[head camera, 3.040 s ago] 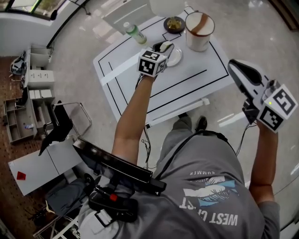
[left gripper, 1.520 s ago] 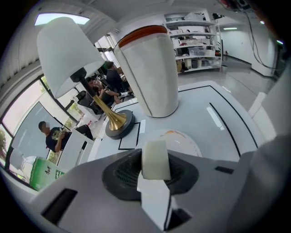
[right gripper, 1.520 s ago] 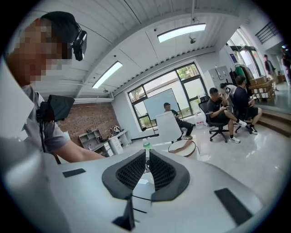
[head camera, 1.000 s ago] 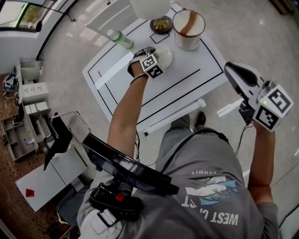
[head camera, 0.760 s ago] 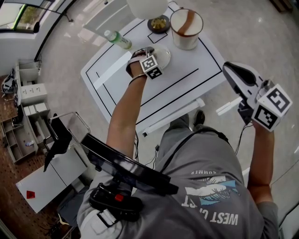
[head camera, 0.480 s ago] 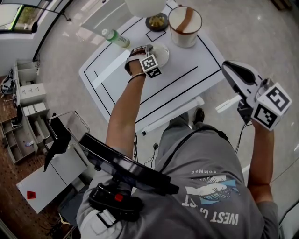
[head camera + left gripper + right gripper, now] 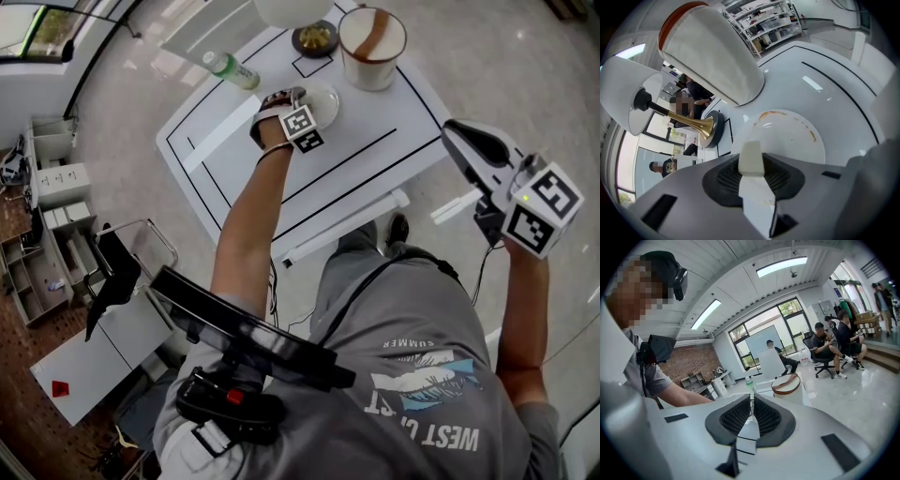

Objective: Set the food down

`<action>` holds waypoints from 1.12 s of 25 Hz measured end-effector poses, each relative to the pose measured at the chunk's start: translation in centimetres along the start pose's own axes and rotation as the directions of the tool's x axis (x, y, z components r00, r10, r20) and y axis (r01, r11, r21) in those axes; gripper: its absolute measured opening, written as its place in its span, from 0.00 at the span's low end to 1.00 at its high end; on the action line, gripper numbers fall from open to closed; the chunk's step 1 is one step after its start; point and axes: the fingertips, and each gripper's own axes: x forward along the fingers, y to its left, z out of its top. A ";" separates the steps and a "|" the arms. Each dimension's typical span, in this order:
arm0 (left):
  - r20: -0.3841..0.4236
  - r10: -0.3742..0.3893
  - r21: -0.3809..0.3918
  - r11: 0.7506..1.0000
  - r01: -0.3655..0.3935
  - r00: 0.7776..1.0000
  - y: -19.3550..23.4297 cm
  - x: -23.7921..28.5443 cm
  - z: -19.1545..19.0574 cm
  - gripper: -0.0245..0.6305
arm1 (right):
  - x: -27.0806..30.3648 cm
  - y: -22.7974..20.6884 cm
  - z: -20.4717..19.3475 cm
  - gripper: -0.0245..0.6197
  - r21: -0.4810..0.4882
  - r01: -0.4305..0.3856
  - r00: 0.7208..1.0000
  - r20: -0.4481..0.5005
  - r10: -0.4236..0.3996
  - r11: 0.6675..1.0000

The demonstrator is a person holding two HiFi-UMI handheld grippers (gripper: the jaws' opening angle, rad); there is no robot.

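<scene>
Head view is way up top, looking steeply down past the person's shoulders, so the whole white table [image 7: 375, 127] fits in at the far end. Left gripper view sits really close over the plate [image 7: 797, 136], aimed down and across at the white tub [image 7: 712, 56] just beyond. Right gripper view hangs off the table's right side, well back, facing nearly level. All three catch that tub; head and right also share the bottle [image 7: 230, 70].

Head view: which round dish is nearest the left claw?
The flat white plate, under the left claw, which grips a cream block; the dark bowl and tall tub stand farther.
</scene>
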 end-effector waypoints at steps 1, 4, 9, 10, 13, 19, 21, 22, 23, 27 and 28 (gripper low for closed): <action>0.002 -0.015 -0.014 1.000 0.015 1.000 0.0 -0.1 0.1 0.20 | 0.0 0.0 0.0 0.05 0.000 -0.001 1.000 -0.001 0.001 1.000; 0.006 -0.058 -0.050 0.997 0.058 0.998 -0.3 -0.2 0.3 0.20 | 0.1 0.0 -0.1 0.05 0.000 -0.004 1.000 -0.005 0.004 1.000; 0.019 -0.106 -0.105 0.989 0.107 0.994 -0.7 -0.5 0.3 0.26 | 0.2 0.0 -0.3 0.05 0.000 -0.008 1.000 -0.009 0.008 1.000; 0.023 -0.117 -0.123 0.985 0.119 0.993 -0.8 -0.5 0.3 0.28 | 0.2 -0.1 -0.3 0.05 0.001 -0.010 1.000 -0.010 0.010 1.000; 0.036 -0.158 -0.180 0.970 0.162 0.987 -1.2 -0.6 0.3 0.34 | 0.2 -0.2 -0.7 0.05 0.002 -0.014 1.000 -0.012 0.014 1.000; 0.086 -0.198 -0.279 0.936 0.215 0.976 -2.0 -2.4 0.7 0.40 | -0.6 0.5 -1.4 0.05 -0.004 -0.022 1.000 -0.012 0.022 1.000; 0.115 -0.195 -0.314 0.923 0.221 0.974 -1.7 -3.3 1.0 0.42 | -0.9 0.9 -1.5 0.05 -0.007 -0.027 1.000 -0.012 0.026 1.000; 0.130 -0.188 -0.333 0.917 0.221 0.974 -1.2 -3.7 1.1 0.42 | -0.9 1.1 -1.5 0.05 -0.009 -0.029 1.000 -0.011 0.029 1.000; 0.147 -0.177 -0.354 0.909 0.219 0.973 -0.6 -4.3 1.2 0.43 | -0.9 1.3 -1.3 0.05 -0.011 -0.033 0.999 -0.010 0.032 0.999; 0.214 -0.098 -0.468 0.863 0.190 0.972 1.2 -7.5 1.7 0.42 | -1.8 3.0 -1.3 0.05 -0.025 -0.048 0.999 0.000 0.048 0.999; 0.231 -0.071 -0.503 0.845 0.182 0.970 1.5 -8.4 1.9 0.42 | -2.2 3.4 -1.4 0.05 -0.030 -0.054 0.999 0.005 0.054 0.998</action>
